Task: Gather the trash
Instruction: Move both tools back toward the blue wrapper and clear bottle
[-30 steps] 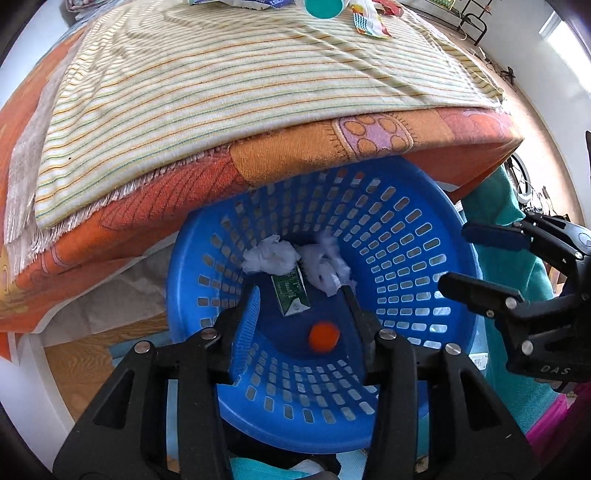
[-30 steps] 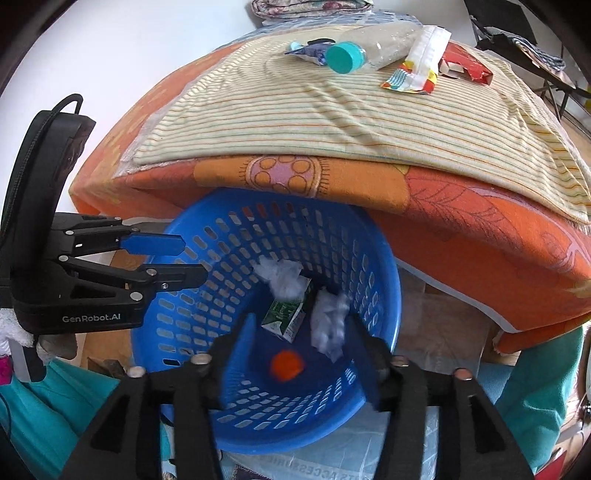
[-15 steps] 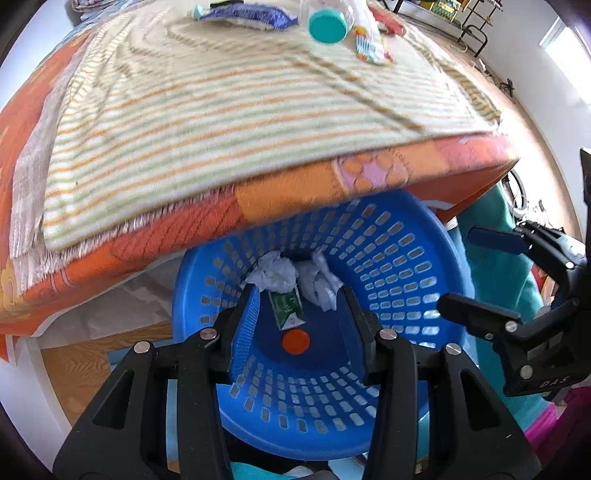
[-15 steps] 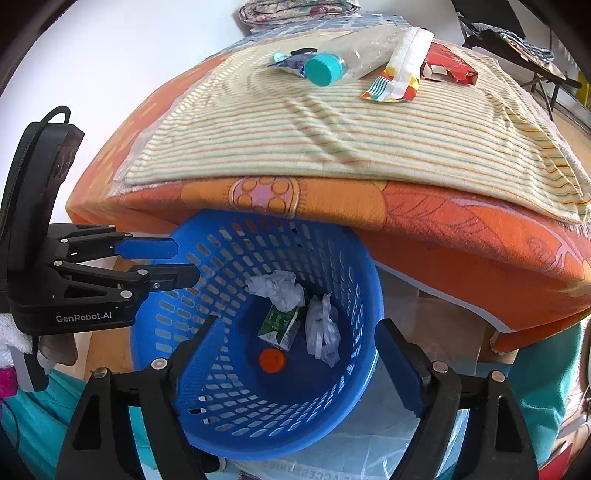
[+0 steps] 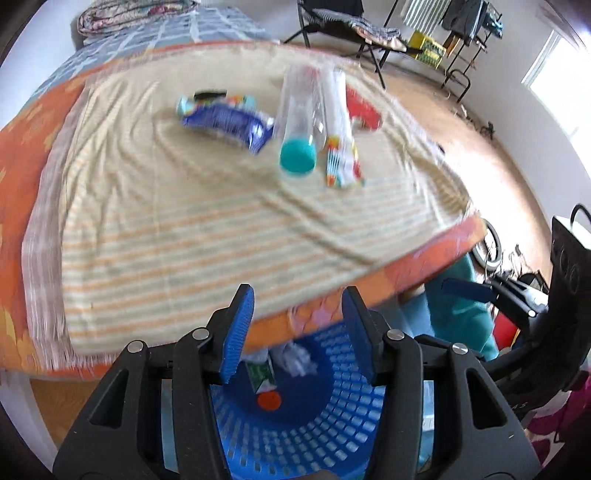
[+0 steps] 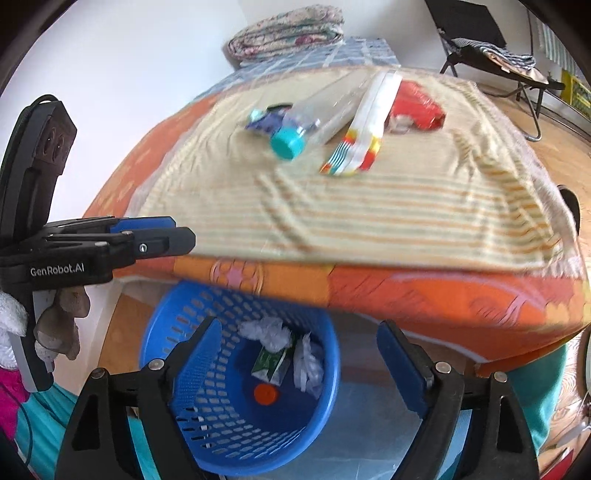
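A blue perforated basket [image 6: 184, 387] stands on the floor below the bed edge; it also shows in the left wrist view [image 5: 325, 435]. It holds crumpled white tissues [image 6: 266, 330], a green carton [image 6: 271, 363] and an orange cap [image 6: 265, 393]. On the striped cloth [image 5: 184, 229] lie a clear bottle with a teal cap [image 5: 298, 157], a blue wrapper [image 5: 229, 122], a striped white wrapper [image 5: 341, 147] and a red packet [image 5: 364, 110]. My left gripper [image 5: 297, 328] is open and empty at the bed edge. My right gripper [image 6: 301, 365] is wide open and empty above the basket.
The bed has an orange patterned cover [image 6: 406, 288]. A folded quilt [image 6: 288, 29] lies at its far end. A folding chair [image 5: 351, 26] and wooden floor [image 5: 491, 147] are beyond. Teal fabric [image 5: 458, 306] hangs beside the basket.
Both grippers have risen and tilted up from the basket toward the bed top. The right gripper opened wide after letting a tissue fall into the basket.
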Demonstrator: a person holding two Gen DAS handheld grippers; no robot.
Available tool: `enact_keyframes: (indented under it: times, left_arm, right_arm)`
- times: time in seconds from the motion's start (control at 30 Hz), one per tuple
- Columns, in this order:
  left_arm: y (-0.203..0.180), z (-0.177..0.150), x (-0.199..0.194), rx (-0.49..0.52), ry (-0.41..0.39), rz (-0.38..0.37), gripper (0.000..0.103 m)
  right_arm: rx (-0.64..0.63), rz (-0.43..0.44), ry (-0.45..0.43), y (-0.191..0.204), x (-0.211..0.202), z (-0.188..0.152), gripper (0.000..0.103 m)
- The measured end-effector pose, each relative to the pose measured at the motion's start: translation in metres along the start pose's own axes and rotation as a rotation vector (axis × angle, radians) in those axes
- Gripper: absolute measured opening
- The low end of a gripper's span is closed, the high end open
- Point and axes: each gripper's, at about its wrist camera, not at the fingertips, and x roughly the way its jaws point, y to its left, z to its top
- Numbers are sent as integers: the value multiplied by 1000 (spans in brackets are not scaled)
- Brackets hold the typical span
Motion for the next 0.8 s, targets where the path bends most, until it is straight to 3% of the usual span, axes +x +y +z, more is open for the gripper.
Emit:
enact_keyframes:
  times: [0.47,0.53,0.6,0.8]
  left_arm:
    - [2,74,11,-54,-69,-37,51]
    - [4,85,14,-64,-79,-45,53]
    - [6,96,17,-79,-91,-51,63]
    - [11,126,36,-114,-96,-56,63]
  right_arm:
    - [83,19,-84,-42,-7,51,89]
    - [94,23,-98,-48,-8,59,89]
    - [99,23,-110,-52,-7,67,89]
    - [124,41,-130,-65,-1,92,89]
